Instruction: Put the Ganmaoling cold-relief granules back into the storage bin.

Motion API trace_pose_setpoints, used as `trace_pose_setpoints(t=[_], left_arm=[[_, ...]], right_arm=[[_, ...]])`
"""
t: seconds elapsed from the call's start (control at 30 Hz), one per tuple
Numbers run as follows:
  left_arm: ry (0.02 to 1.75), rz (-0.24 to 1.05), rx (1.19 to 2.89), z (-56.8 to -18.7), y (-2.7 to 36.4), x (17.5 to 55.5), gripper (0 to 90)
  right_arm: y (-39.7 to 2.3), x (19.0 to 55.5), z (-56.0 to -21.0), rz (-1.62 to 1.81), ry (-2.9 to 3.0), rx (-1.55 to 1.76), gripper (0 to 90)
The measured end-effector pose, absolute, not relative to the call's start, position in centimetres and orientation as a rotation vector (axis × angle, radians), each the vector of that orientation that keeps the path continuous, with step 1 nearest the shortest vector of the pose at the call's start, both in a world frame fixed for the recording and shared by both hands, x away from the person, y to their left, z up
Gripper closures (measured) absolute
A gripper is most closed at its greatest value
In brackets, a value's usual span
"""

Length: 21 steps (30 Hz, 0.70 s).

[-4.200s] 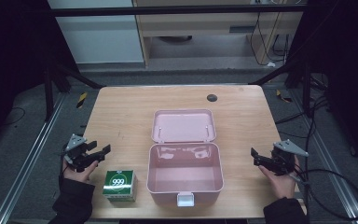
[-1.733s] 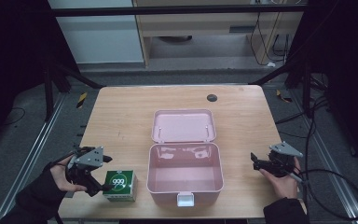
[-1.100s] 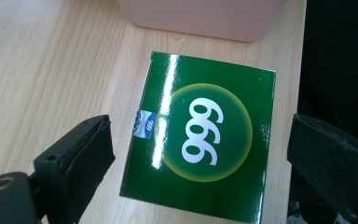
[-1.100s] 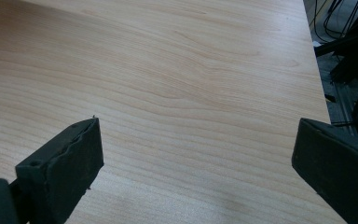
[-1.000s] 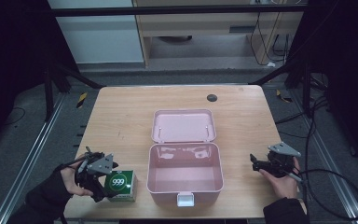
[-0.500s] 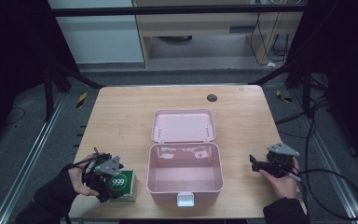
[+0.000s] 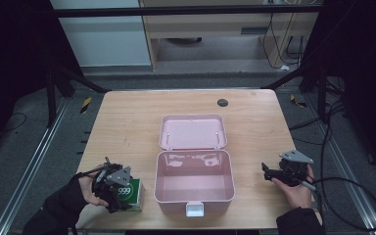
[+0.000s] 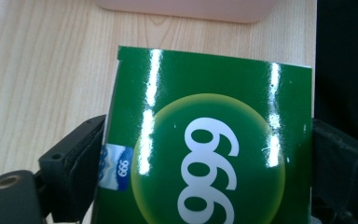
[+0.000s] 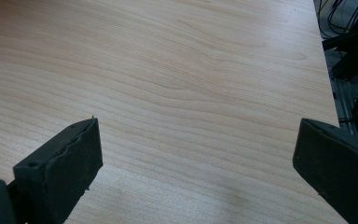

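A glossy green box [image 7: 131,192] printed "999" lies at the table's front left, just left of an open pink case [image 7: 195,198]. My left gripper [image 7: 120,192] reaches over it from the left. In the left gripper view the green box [image 8: 214,93] sits between the two black jaws, and both pads [image 8: 86,154] touch its sides. The left gripper [image 8: 207,144] has just been closing on the box. My right gripper [image 7: 266,171] rests near the front right edge, pointing left, and in its own view the right gripper [image 9: 198,140] stands open over bare wood.
The pink case's lid [image 7: 192,131] lies flat behind its empty body, whose edge [image 8: 186,5] is just past the green box. A small black disc [image 7: 222,102] sits at the back of the wooden table [image 7: 127,122]. Dark frame bars and cables surround the table.
My left gripper has moved right and down onto the green box, and its jaws now flank it. The right gripper has stayed where it was.
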<state>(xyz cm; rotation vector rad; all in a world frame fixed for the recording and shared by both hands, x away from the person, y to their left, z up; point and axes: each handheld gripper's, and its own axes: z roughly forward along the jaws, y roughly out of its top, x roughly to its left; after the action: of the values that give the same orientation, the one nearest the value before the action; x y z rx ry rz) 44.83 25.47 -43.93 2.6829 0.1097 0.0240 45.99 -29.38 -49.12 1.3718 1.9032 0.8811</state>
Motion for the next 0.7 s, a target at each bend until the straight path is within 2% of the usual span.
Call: trace_pose_setpoints(t=[0.7], left_arm=[[0.104, -0.036, 2.664, -43.28, 25.58, 44.76, 14.2]], right_arm=[[-29.31, 46.03, -49.22, 0.870, 1.922, 1.383, 1.8]])
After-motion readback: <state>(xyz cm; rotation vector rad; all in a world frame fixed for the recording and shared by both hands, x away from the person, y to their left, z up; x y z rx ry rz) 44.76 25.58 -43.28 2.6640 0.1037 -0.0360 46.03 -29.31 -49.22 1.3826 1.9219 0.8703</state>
